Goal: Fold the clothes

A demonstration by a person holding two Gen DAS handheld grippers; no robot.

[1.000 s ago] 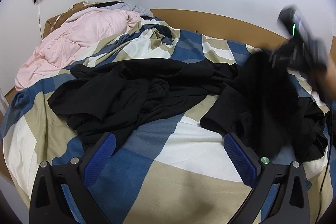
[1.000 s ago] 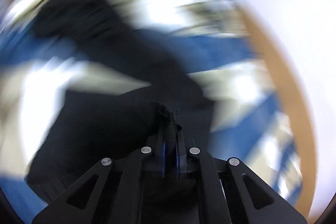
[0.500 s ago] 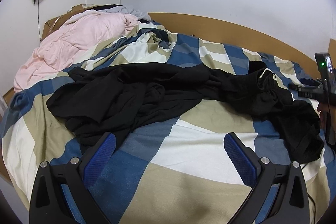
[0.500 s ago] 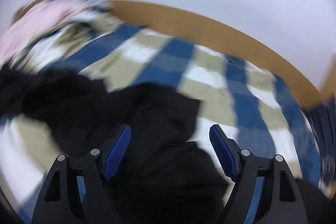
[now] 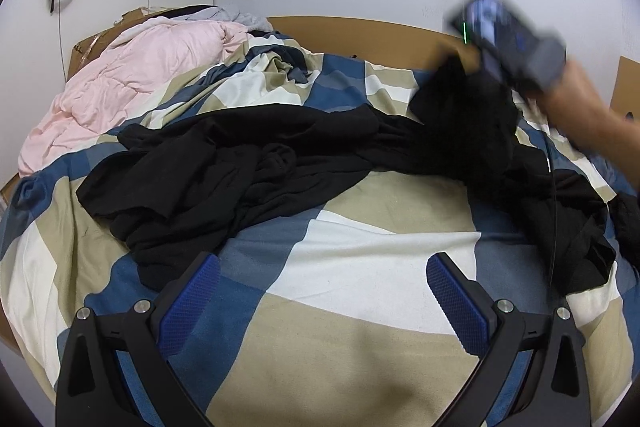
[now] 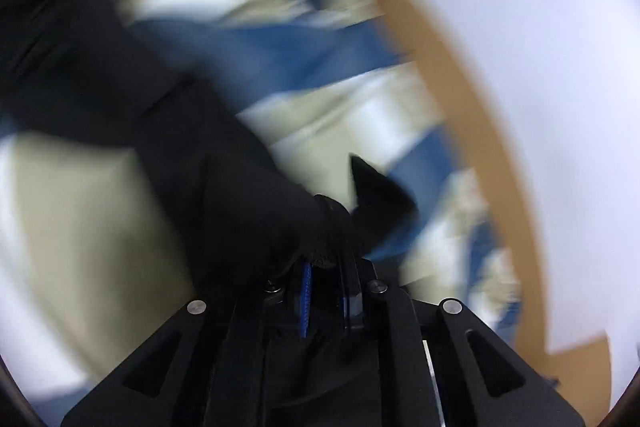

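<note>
Currently my right claw point(image 6: 324, 267) is closing on a bunch of the crumpled black fabric garment point(image 5: 256, 171) and lifts that end clear of the blue, beige and white checked bed cover point(image 5: 360, 291), probably to shake it out before folding. Most of the garment lies heaped across the bed's middle. My left claw point(image 5: 320, 303) hangs wide, holding nothing, near the heap's front edge, ready to take a second corner. No container is in view; a pink quilt point(image 5: 140, 75) lies beyond.
</note>
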